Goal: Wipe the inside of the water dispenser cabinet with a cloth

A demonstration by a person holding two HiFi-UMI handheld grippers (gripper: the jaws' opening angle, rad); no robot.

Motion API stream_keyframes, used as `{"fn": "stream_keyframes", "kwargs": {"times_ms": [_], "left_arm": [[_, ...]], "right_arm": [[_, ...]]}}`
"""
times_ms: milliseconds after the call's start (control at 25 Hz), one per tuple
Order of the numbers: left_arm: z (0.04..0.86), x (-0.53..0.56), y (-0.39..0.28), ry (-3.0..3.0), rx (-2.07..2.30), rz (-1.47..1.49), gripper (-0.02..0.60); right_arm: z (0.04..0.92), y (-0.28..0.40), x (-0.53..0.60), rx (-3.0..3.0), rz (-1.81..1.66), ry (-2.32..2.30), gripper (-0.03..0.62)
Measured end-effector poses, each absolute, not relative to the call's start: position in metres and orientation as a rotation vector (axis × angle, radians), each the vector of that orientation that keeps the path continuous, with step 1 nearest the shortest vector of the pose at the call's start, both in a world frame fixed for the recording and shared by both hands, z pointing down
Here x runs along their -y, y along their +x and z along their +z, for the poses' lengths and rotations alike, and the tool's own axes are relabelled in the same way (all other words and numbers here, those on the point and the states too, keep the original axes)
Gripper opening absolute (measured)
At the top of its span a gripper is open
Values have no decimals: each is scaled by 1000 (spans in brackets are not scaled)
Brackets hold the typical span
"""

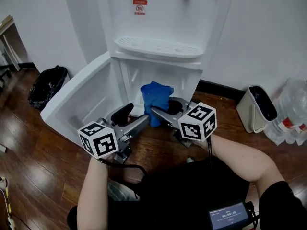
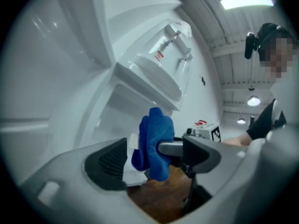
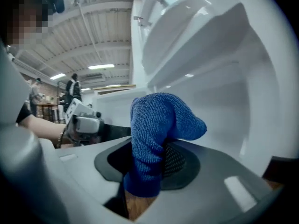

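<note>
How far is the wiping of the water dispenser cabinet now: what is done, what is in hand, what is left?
Done: the cabinet door stands open. In hand: the right gripper is shut on the blue cloth, at the mouth of the cabinet; the left gripper is open beside it. Left: apparently the wiping of the inside itself.

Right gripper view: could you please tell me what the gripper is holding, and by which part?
The right gripper clamps the blue cloth near its bunched middle; the left gripper is open, holding nothing.
</note>
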State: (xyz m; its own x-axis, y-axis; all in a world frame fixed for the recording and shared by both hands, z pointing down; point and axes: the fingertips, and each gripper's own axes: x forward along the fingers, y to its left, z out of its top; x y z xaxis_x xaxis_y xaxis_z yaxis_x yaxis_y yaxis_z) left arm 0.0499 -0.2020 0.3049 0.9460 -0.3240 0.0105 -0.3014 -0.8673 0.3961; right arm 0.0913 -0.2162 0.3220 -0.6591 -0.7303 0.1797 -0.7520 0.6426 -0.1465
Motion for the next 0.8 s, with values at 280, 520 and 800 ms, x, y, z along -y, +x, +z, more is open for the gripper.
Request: {"fn": "stream_keyframes", "kwargs": {"times_ms": [280, 520, 800], "left_arm": [[272, 148, 53, 2604, -58, -243, 374], [283, 127, 64, 2642, -132, -117, 293], [287, 166, 71, 2807, 387, -99, 161]], "right_arm": [[298, 27, 141, 3035, 357, 480, 147], [311, 21, 129, 2985, 398, 391, 146], [331, 45, 162, 2853, 701, 644, 189]]}}
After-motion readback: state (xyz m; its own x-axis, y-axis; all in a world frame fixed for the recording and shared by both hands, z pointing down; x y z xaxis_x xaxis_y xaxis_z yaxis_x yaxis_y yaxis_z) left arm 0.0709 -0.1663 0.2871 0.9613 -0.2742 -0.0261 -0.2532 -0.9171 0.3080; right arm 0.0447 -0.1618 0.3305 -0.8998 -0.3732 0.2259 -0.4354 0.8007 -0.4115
